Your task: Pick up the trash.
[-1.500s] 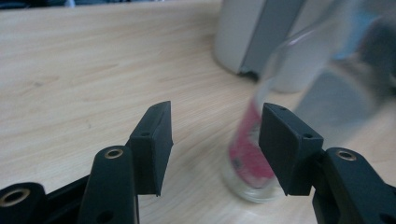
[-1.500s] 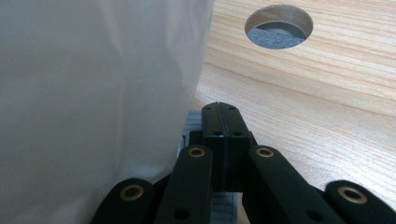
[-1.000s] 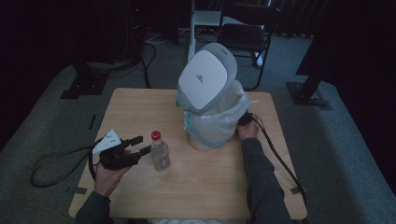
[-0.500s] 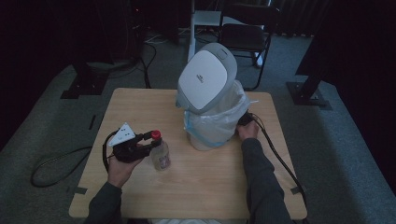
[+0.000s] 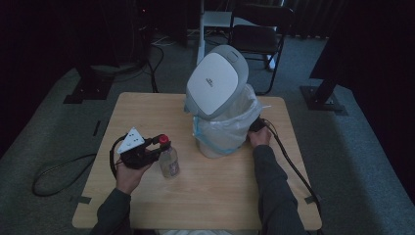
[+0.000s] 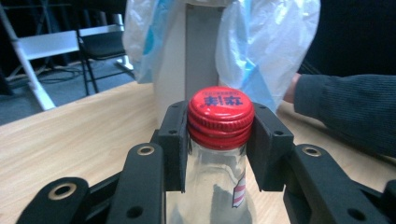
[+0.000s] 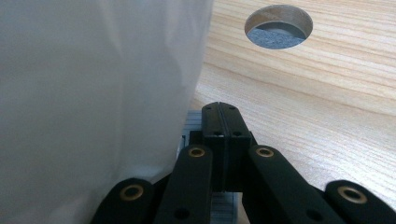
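1. The left gripper (image 5: 155, 145) is clamped on the neck of a small clear bottle (image 5: 169, 163), the two pads set just under its red cap (image 6: 221, 115); the jaws have just been closing onto it.
2. The bottle is seen standing upright on the wooden table (image 5: 147, 110), between the jaws, with the bin (image 5: 222, 132) well beyond the jaw tips.
3. The right gripper (image 7: 225, 122) is clenched with its pads pressed flat together; whether a thin edge of the bin's plastic liner (image 7: 93, 84) is pinched cannot be told. It is held low, just beside the bin's base, with the liner bulging against one side of the jaws.
4. The bin's hinged lid (image 5: 215, 83) is raised.
5. Risk, as judged: the grip is high and narrow, on smooth glass below the cap threads. If the bottle is lifted quickly, it could swing under the pads or slide down until the cap catches.
6. A tilted carry could strike the bin's rim or the raised lid.
7. If the right gripper's hold by the bin is loosened, the bin could shift when it is bumped.
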A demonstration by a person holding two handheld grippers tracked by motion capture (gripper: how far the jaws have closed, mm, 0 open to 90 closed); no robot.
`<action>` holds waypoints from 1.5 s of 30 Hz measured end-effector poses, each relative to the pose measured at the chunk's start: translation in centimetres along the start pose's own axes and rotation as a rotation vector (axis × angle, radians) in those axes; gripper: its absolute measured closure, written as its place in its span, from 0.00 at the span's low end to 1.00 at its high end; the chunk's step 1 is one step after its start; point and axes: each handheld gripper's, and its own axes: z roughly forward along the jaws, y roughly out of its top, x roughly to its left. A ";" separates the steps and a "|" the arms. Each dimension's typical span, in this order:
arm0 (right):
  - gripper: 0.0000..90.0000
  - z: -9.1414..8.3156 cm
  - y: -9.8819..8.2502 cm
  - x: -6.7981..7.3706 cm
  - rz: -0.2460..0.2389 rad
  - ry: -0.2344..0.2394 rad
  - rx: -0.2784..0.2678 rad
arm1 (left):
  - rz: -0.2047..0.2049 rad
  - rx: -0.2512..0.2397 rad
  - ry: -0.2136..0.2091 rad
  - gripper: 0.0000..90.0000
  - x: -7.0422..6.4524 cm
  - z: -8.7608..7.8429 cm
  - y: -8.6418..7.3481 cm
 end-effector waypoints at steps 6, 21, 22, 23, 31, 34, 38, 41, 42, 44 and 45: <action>1.00 0.0 0.0 0.0 0.000 0.000 0.000 | -0.022 0.015 0.005 0.70 0.7 0.4 0.5; 1.00 0.0 0.0 0.0 0.001 0.001 -0.002 | -0.046 0.049 0.059 0.70 4.0 2.9 2.2; 1.00 0.0 0.0 0.0 0.001 0.001 -0.002 | -0.046 0.048 0.059 0.70 4.1 3.0 2.3; 1.00 0.0 0.0 0.0 0.001 0.000 -0.002 | -0.048 0.048 0.061 0.70 4.4 3.2 2.5; 1.00 0.0 0.0 0.0 0.004 0.004 -0.003 | -0.047 0.047 0.069 0.70 6.2 4.2 4.3; 1.00 0.0 0.0 0.0 0.003 0.002 -0.002 | -0.045 0.044 0.073 0.70 6.7 4.5 5.2; 1.00 0.0 0.0 0.0 0.004 0.001 -0.002 | -0.045 0.039 0.076 0.70 7.4 4.9 6.3; 1.00 0.0 0.0 0.0 0.005 0.000 -0.003 | -0.052 0.032 0.079 0.70 8.1 5.2 7.4; 1.00 0.0 0.0 0.0 0.007 0.000 -0.003 | -0.050 0.032 0.079 0.70 8.2 5.2 7.6; 1.00 0.0 0.0 0.0 0.007 0.001 -0.003 | -0.049 0.031 0.081 0.70 8.7 5.4 8.3; 1.00 0.0 0.0 0.0 0.009 0.001 -0.003 | -0.046 0.029 0.083 0.70 9.0 5.5 8.7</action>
